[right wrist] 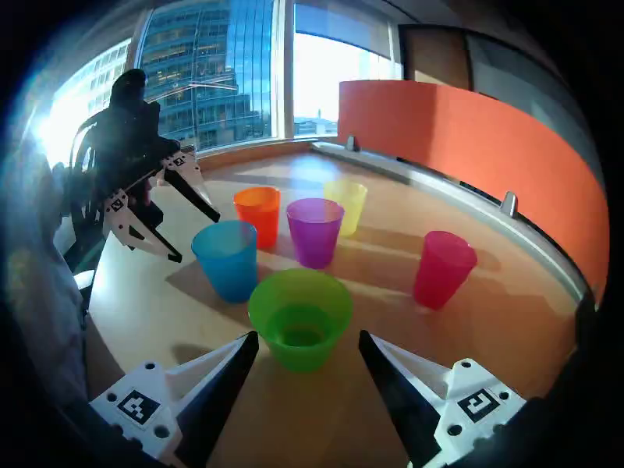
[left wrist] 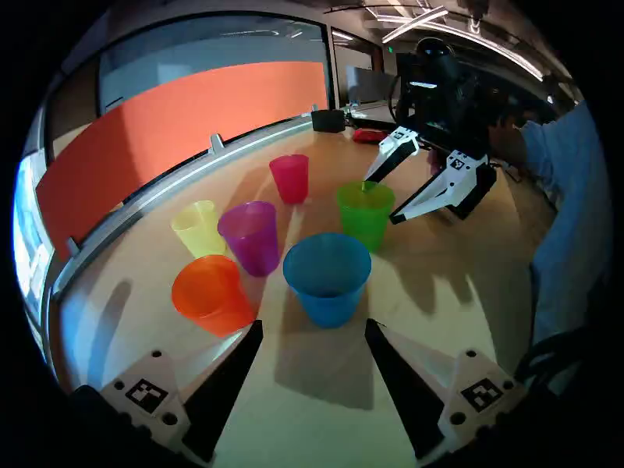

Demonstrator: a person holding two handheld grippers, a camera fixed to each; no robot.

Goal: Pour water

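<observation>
6 cups (left wrist: pixel 327 277) upright on table (left wrist: pixel 456 292) | 2 hand-held grippers (left wrist: pixel 313 323) (right wrist: pixel 306 335), both spread

Cannot tell whether green cup (right wrist: pixel 300 327) holds water. See only part of yellow cup (left wrist: pixel 196 228) behind purple cup (left wrist: pixel 251 236), and of orange cup (right wrist: pixel 259 212) behind blue cup (right wrist: pixel 227 257). Can barely make out what grips left tool (right wrist: pixel 198 239), lost in glare and shadow. Cannot name the small dark box (left wrist: pixel 327 120) and red thing (left wrist: pixel 365 135) at the far end of the desk (left wrist: pixel 327 394). Find a sleeve (left wrist: pixel 568 203) cut off at right.
</observation>
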